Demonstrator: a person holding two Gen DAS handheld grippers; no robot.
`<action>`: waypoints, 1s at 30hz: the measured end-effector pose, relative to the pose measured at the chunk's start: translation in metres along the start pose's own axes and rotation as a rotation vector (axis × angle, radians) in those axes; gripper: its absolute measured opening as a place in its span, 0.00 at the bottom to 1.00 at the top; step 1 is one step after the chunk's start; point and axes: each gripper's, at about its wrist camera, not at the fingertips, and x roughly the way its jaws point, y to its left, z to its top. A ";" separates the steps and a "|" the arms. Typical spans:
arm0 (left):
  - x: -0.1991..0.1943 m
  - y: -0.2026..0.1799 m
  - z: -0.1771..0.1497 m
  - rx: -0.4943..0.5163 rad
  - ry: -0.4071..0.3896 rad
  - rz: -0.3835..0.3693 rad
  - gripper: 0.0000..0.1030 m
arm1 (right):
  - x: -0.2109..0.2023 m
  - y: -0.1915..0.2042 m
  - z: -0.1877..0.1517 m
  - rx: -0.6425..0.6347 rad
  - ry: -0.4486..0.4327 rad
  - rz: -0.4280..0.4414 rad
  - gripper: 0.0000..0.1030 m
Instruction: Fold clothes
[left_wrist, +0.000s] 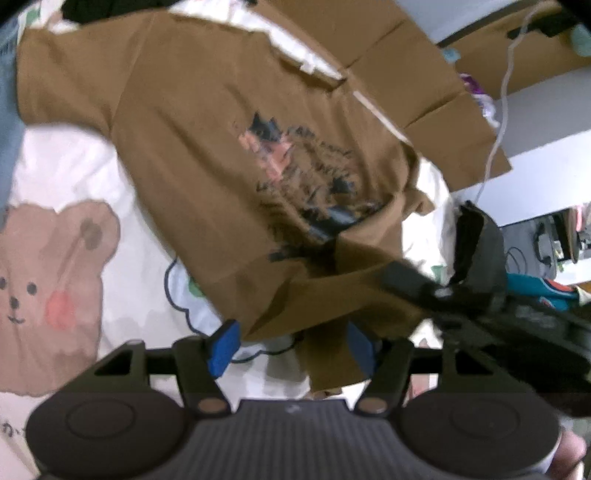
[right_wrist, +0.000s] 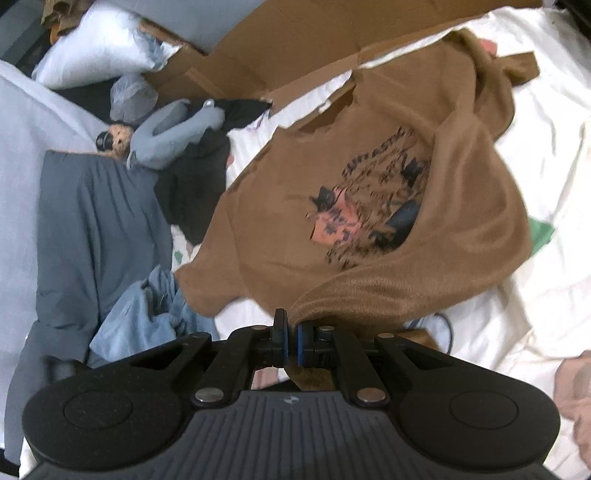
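A brown T-shirt (right_wrist: 369, 221) with a printed front lies spread face up on a white bedsheet (right_wrist: 535, 155), its lower part lifted and drawn over the print so that a fold can be made across the body. The right gripper (right_wrist: 291, 343) is clenched on the shirt's edge, the cloth pinched between its blue pads and hanging down below them; gripping at the edge lets the hand carry the whole flap over in one sweep. The left gripper (left_wrist: 291, 347) is released, its jaws standing apart, with a strip of the same brown cloth hanging between them; the pads do not appear to press on it. Seen from the left wrist, the right gripper (left_wrist: 480, 295) reaches in from the side with the raised cloth draped off it. A sheet of cardboard (right_wrist: 295, 48) lies beyond the collar, and grey and blue clothes (right_wrist: 99, 229) wait in a heap beside the shirt, presumably next in line. The fold looks only just begun.
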 end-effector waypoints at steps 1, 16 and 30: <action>0.008 0.003 0.000 -0.014 0.014 0.003 0.65 | -0.003 -0.004 0.003 0.003 -0.013 -0.012 0.03; 0.087 -0.013 -0.022 0.071 0.137 0.008 0.65 | -0.025 -0.083 0.077 0.013 -0.153 -0.234 0.03; 0.129 -0.021 -0.014 -0.063 0.103 -0.082 0.64 | 0.025 -0.126 0.130 -0.095 -0.124 -0.301 0.03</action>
